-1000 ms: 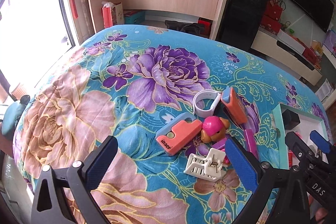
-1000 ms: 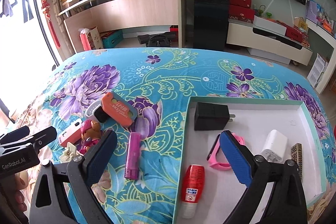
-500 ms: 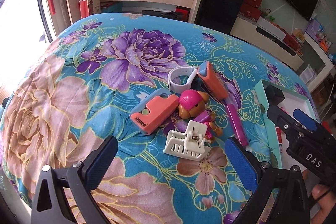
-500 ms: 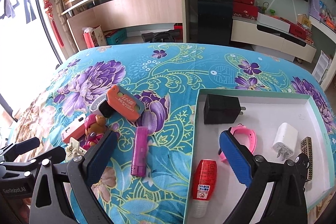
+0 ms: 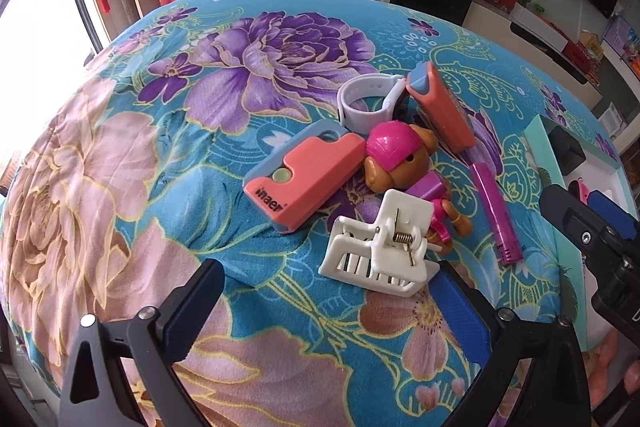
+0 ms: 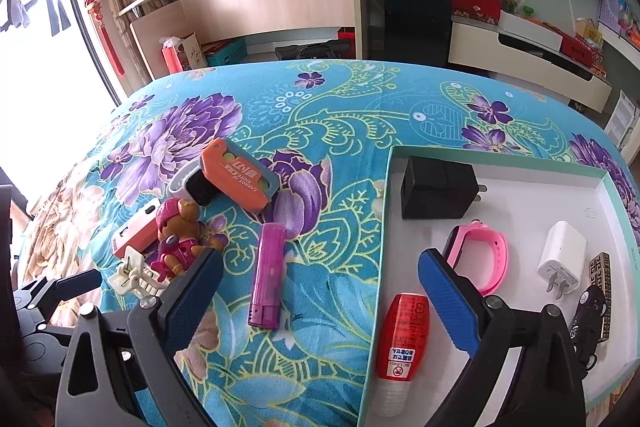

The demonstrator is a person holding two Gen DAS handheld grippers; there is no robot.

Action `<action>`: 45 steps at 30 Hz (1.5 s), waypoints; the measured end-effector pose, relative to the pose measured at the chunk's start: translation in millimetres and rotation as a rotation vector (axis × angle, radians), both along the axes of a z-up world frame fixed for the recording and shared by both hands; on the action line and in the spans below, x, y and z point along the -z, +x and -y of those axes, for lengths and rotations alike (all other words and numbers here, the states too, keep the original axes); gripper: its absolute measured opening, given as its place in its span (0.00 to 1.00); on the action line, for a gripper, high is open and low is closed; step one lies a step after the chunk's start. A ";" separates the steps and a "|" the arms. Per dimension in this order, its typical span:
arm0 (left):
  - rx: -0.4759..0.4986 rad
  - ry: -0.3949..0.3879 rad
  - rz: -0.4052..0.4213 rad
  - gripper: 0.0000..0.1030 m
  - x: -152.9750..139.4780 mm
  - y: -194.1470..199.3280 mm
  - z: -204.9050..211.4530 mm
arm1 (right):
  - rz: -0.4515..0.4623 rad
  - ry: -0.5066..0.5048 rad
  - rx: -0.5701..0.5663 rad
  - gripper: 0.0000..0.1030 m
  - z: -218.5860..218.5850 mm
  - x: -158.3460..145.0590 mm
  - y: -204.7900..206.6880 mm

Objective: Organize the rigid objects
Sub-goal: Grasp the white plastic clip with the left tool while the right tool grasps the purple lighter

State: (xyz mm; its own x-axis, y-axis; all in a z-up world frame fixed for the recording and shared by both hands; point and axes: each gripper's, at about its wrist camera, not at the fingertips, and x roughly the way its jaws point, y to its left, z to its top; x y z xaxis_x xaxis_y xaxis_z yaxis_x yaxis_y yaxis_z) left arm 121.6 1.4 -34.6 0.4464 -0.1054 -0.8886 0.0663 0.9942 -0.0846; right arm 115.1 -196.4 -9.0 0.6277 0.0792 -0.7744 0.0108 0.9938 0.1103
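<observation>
On the floral blanket lies a cluster: a white spring clip (image 5: 380, 251), a pink toy dog (image 5: 400, 163), a salmon utility knife (image 5: 304, 175), a second orange knife (image 5: 444, 107), a white watch band (image 5: 368, 99) and a purple lighter (image 5: 496, 215). My left gripper (image 5: 324, 311) is open, and the clip sits just ahead, near its right finger. My right gripper (image 6: 320, 301) is open over the tray's left rim (image 6: 384, 227), holding nothing. The purple lighter (image 6: 268, 275) lies between its fingers, further ahead.
The white tray holds a black charger (image 6: 438, 193), a pink watch (image 6: 480, 255), a red bottle (image 6: 402, 331), a white charger (image 6: 562, 255), a patterned block (image 6: 600, 279) and a dark toy car (image 6: 588, 311). Shelves and a TV cabinet stand beyond the bed.
My left gripper has moved forward and down toward the cluster, so the white clip now lies close before its fingers. The right gripper has shifted only slightly; both stay open.
</observation>
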 end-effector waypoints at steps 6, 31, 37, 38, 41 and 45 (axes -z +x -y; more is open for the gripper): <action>-0.061 -0.033 -0.010 1.00 3.9 4.1 -16.1 | -0.020 -0.023 -0.039 0.94 -12.2 6.4 3.0; -0.162 -0.048 0.008 1.00 -16.1 0.0 -56.1 | -0.120 -0.063 -0.108 0.59 -32.4 31.6 12.5; -0.106 -0.087 0.015 1.00 -21.7 -2.1 -48.2 | -0.126 -0.080 -0.111 0.51 -34.4 34.6 14.7; -0.099 -0.090 0.016 1.00 -22.0 -2.4 -47.2 | -0.127 -0.080 -0.111 0.50 -34.2 34.8 14.8; -0.089 -0.089 0.016 1.00 -23.0 -2.9 -44.6 | -0.128 -0.081 -0.109 0.49 -34.2 34.9 15.1; -0.075 -0.092 0.021 1.00 -24.4 -3.3 -41.2 | -0.128 -0.092 -0.109 0.49 -35.0 35.9 16.5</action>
